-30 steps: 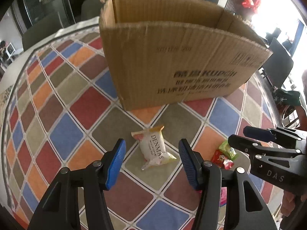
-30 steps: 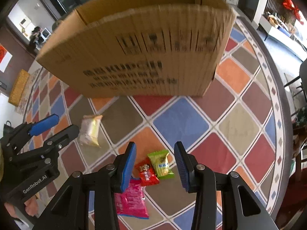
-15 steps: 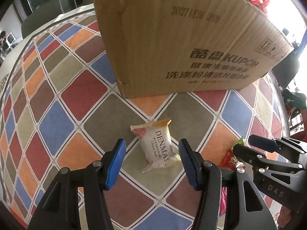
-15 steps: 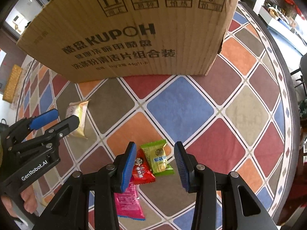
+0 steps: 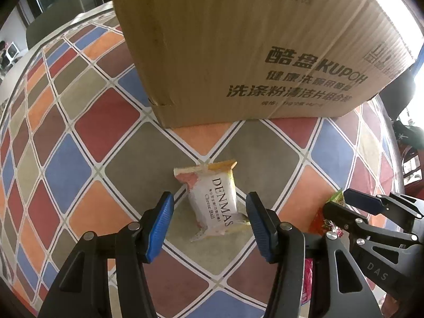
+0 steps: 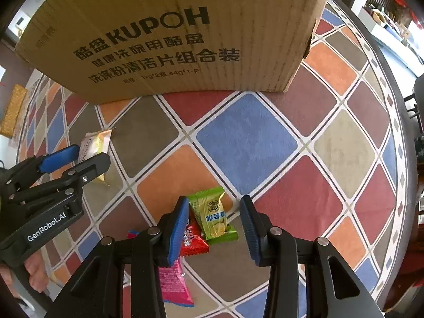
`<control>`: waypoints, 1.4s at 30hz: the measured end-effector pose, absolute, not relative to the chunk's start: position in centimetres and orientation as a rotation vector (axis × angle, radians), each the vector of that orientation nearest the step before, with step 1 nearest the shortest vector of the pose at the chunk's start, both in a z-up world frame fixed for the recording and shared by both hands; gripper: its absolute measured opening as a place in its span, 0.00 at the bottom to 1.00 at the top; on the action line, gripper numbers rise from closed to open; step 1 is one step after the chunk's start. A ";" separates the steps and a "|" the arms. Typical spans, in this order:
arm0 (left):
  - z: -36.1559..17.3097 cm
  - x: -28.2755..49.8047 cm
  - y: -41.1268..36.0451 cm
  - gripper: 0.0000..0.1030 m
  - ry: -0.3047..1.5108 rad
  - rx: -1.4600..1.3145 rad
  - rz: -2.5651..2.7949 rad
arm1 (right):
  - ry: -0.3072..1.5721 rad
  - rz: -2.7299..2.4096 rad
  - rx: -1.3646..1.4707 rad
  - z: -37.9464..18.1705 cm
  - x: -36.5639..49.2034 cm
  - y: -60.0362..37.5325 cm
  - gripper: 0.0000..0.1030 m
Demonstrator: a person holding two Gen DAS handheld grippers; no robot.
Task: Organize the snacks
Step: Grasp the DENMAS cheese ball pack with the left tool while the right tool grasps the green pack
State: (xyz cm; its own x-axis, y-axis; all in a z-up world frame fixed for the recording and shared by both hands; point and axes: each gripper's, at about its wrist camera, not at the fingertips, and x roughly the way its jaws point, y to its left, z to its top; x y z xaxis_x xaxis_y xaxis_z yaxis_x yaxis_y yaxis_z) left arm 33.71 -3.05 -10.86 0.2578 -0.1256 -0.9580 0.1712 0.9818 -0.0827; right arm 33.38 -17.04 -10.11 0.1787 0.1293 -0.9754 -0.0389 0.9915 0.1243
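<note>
A white DENMAS cheese ball packet (image 5: 214,206) lies on the tablecloth between the open blue pads of my left gripper (image 5: 209,225), not gripped; it shows partly hidden in the right wrist view (image 6: 96,143). A green snack packet (image 6: 213,216) lies between the open pads of my right gripper (image 6: 214,228). A red packet (image 6: 192,241) and a pink packet (image 6: 173,283) lie under its left finger. A large cardboard box (image 5: 251,45) stands just behind the snacks; its inside is hidden.
The round table wears a tablecloth of coloured diamonds (image 6: 246,137). The right gripper (image 5: 371,217) appears at the lower right of the left wrist view, the left gripper (image 6: 61,169) at the left of the right wrist view. Dark chairs stand beyond the table edge.
Both grippers have moved down and forward toward the table. The white packet now sits between the left pads and the green packet between the right pads. Jaws stayed open.
</note>
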 end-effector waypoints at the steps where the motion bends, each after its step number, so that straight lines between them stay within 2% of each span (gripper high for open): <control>1: -11.0 33.8 -3.0 0.50 1.298 0.038 -0.202 | 1.385 0.119 0.071 -10.3 33.2 -16.9 0.35; 3: -11.3 33.6 -3.2 0.43 1.305 0.039 -0.208 | 1.382 0.115 0.065 -10.3 33.1 -16.8 0.30; 8: -11.5 33.2 -3.4 0.35 1.297 0.055 -0.220 | 1.379 0.120 0.067 -10.6 33.0 -17.4 0.28; 16: -9.9 32.2 -3.7 0.35 1.251 0.053 -0.243 | 1.363 0.130 0.113 -10.1 32.6 -19.1 0.23; 17: -9.7 31.9 -3.6 0.35 1.245 0.051 -0.248 | 1.359 0.132 0.113 -10.0 32.5 -19.2 0.21; 18: -9.3 31.5 -3.6 0.35 1.237 0.050 -0.254 | 1.354 0.133 0.113 -9.9 32.4 -19.3 0.10; 25: -8.0 30.7 -3.9 0.35 1.214 0.046 -0.278 | 1.363 0.160 0.117 -9.3 32.3 -19.7 0.10; 28: -7.4 30.5 -4.5 0.35 1.206 0.058 -0.290 | 1.366 0.149 0.099 -9.1 32.1 -19.7 0.20; 29: -7.3 30.2 -4.8 0.35 1.205 0.059 -0.294 | 1.366 0.150 0.094 -9.0 32.0 -19.8 0.26; 30: -7.2 30.0 -5.0 0.35 1.203 0.062 -0.301 | 1.367 0.151 0.095 -8.8 31.8 -19.9 0.27; 42: -7.5 28.7 -6.7 0.35 1.219 0.093 -0.337 | 1.397 0.168 0.012 -9.7 29.8 -19.3 0.28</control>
State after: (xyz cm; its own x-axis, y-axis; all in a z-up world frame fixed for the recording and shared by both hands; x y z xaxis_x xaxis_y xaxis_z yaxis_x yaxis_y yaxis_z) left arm 28.69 -6.74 -7.47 0.3020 -0.2041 -0.9312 0.3026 0.9468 -0.1094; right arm 29.80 -19.33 -9.67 0.1629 0.1250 -0.9787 -0.1106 0.9880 0.1078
